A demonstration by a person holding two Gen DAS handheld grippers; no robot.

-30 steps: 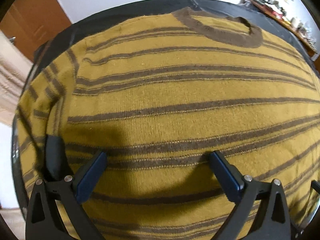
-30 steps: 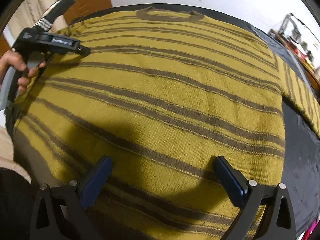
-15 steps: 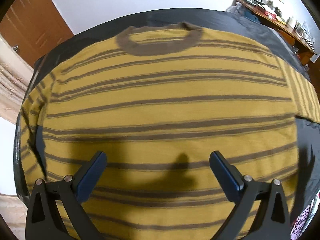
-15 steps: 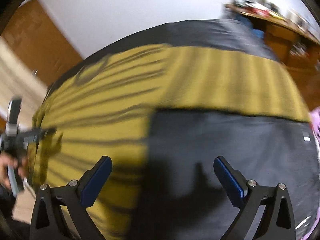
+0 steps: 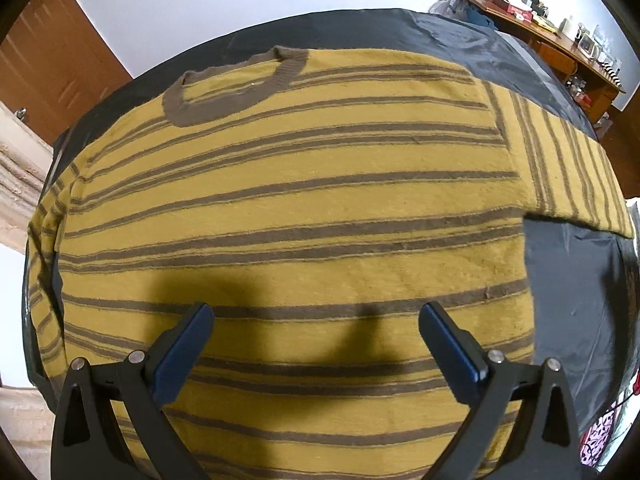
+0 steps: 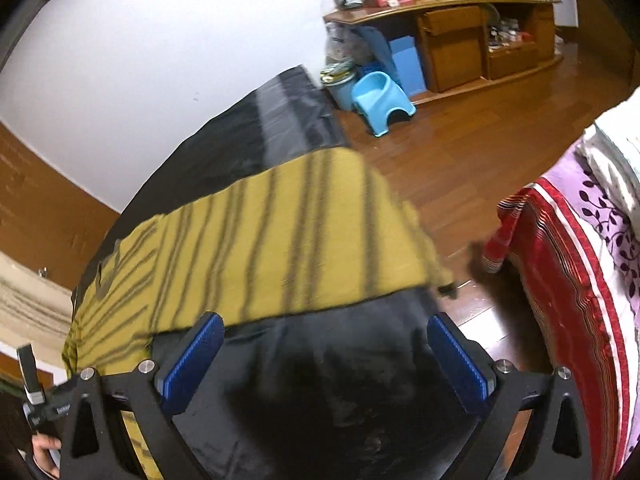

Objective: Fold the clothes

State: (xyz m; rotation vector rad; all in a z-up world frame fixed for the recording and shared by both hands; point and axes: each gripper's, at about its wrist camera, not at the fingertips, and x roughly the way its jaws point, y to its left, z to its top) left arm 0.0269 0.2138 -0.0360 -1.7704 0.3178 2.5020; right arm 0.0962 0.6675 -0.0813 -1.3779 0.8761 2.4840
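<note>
since half a second ago the left gripper [image 5: 316, 320] has drifted rightward over the sweater [image 5: 288, 208]: the collar [image 5: 224, 92], then straight ahead, now sits ahead and to its left, and the outstretched sleeve [image 5: 568, 168] shows far more fully ahead to its right. its blue fingers [image 5: 184, 352] stand wide apart with nothing between them, hovering over the striped lower body of the sweater, which lies flat on a black cover [image 5: 576, 280]. the right gripper [image 6: 326, 338] has swung further right too; before, the sweater's body filled the space ahead on its left, now only the sleeve [image 6: 280, 240] crosses just ahead of its fingers [image 6: 456, 364], blurred, its end hanging past the cover's edge toward the wooden floor [image 6: 460, 148]. its jaws are equally wide and empty, above bare black cover. at lower left of that view a hand [image 6: 46, 454] grips the other tool's handle.
</note>
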